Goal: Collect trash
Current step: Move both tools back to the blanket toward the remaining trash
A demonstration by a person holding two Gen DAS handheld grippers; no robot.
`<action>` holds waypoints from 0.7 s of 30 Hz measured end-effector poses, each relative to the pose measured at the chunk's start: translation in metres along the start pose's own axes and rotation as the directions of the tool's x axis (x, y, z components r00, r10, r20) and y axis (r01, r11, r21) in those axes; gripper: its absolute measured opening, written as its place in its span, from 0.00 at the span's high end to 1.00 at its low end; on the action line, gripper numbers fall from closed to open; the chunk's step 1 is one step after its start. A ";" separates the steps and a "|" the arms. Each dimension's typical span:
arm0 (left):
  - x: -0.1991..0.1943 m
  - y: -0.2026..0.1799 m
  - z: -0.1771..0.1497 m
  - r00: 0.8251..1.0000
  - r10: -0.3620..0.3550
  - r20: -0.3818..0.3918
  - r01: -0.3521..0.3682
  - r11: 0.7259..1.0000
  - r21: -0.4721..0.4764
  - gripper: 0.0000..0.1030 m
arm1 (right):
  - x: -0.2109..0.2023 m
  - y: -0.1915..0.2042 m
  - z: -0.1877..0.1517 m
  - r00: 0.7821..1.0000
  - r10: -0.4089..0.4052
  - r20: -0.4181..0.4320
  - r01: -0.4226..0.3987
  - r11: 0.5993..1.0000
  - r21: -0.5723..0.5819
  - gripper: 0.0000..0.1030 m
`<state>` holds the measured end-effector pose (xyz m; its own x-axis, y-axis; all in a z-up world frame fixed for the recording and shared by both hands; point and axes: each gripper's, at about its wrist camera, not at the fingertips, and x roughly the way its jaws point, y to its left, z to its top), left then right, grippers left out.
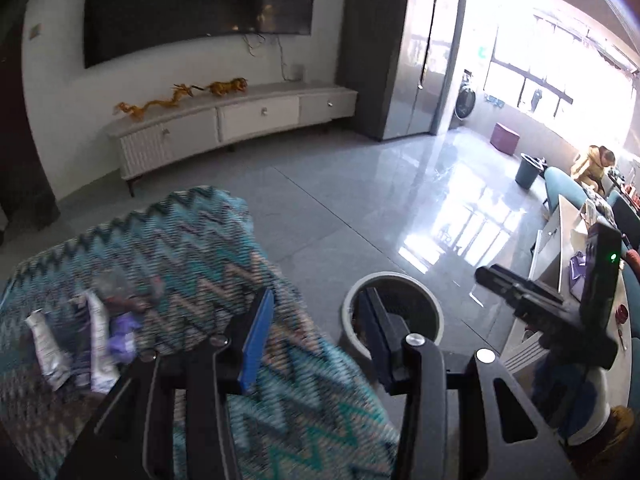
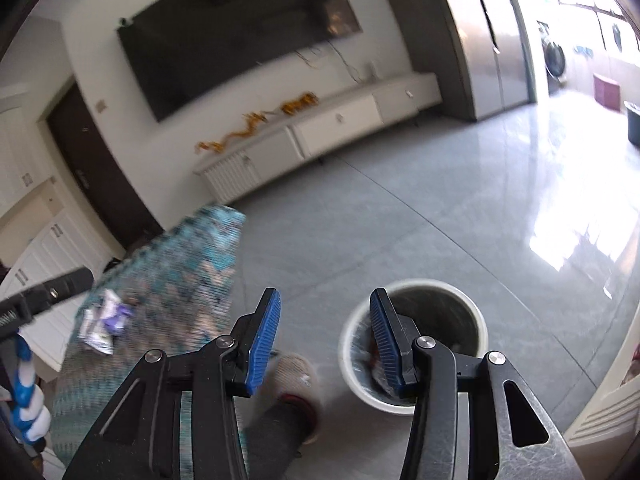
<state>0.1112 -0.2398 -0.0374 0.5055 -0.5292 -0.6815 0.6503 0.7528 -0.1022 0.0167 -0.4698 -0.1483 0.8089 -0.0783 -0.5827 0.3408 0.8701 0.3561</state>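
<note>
Several pieces of trash, white wrappers [image 1: 48,348] and a crumpled purple piece [image 1: 122,338], lie on a teal zigzag-patterned cushion [image 1: 192,248]. They also show small in the right wrist view [image 2: 106,322]. A round white waste bin [image 1: 394,312] stands on the floor to the right of the cushion; it also shows in the right wrist view [image 2: 416,340] with some trash inside. My left gripper [image 1: 314,338] is open and empty, above the cushion's right edge and the bin. My right gripper [image 2: 324,340] is open and empty, above the floor beside the bin.
A grey tiled floor [image 1: 360,192] stretches to a white TV cabinet [image 1: 240,120] under a wall TV. A white table edge [image 1: 560,248] stands on the right. A slippered foot [image 2: 296,380] is beside the bin. A dark bucket [image 1: 528,170] stands far right.
</note>
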 end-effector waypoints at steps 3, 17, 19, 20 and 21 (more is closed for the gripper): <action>-0.039 0.037 -0.011 1.000 0.009 0.023 -0.007 0.998 -0.057 0.58 | -0.021 0.039 0.002 0.999 0.043 0.032 -0.042 0.998 -0.044 0.55; -0.179 0.237 -0.117 0.972 0.204 0.120 -0.159 0.937 -0.310 0.58 | -0.061 0.197 -0.004 0.980 0.195 0.034 -0.184 0.963 -0.197 0.54; -0.187 0.258 -0.130 0.969 0.221 0.111 -0.169 0.918 -0.358 0.58 | -0.058 0.211 -0.006 0.978 0.206 0.022 -0.197 0.958 -0.210 0.54; -0.190 0.267 -0.137 0.969 0.224 0.106 -0.169 0.910 -0.377 0.58 | -0.054 0.220 -0.007 0.977 0.215 0.012 -0.207 0.954 -0.216 0.54; -0.192 0.276 -0.142 0.968 0.229 0.101 -0.172 0.903 -0.393 0.56 | -0.050 0.227 -0.008 0.975 0.223 0.001 -0.217 0.951 -0.220 0.54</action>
<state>0.1132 0.1253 -0.0373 0.6958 -0.3796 -0.6097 0.2772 0.9251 -0.2597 0.0497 -0.2640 -0.0444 0.8652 0.1168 -0.4877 0.0432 0.9515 0.3046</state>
